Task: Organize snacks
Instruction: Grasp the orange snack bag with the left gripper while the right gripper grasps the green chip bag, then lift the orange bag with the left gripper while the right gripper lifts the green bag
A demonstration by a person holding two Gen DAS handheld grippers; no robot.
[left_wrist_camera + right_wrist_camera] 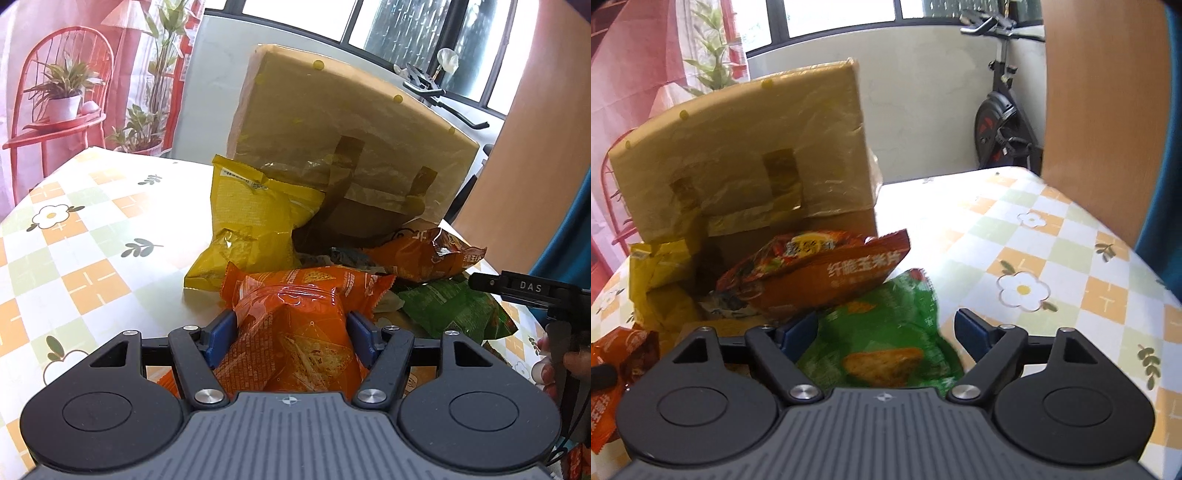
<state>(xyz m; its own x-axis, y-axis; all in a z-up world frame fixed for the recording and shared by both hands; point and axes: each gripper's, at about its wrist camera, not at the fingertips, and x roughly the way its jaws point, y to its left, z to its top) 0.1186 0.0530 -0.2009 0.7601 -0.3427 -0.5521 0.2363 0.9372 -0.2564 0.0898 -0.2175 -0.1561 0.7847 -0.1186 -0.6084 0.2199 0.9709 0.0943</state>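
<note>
The left gripper (291, 328) fingers pinch an orange bag (295, 339), while the green bag (882, 339) lies between the right gripper's (886, 332) spread fingers.

Cardboard box (746, 155) blocks far side; tablecloth (1052, 258) right clear

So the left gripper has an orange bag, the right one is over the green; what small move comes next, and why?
Probably close the right gripper on the green snack bag: its fingers stand apart around the bag without pressing it. The left gripper already pinches its orange snack bag, and the cardboard box stands open behind.
</note>
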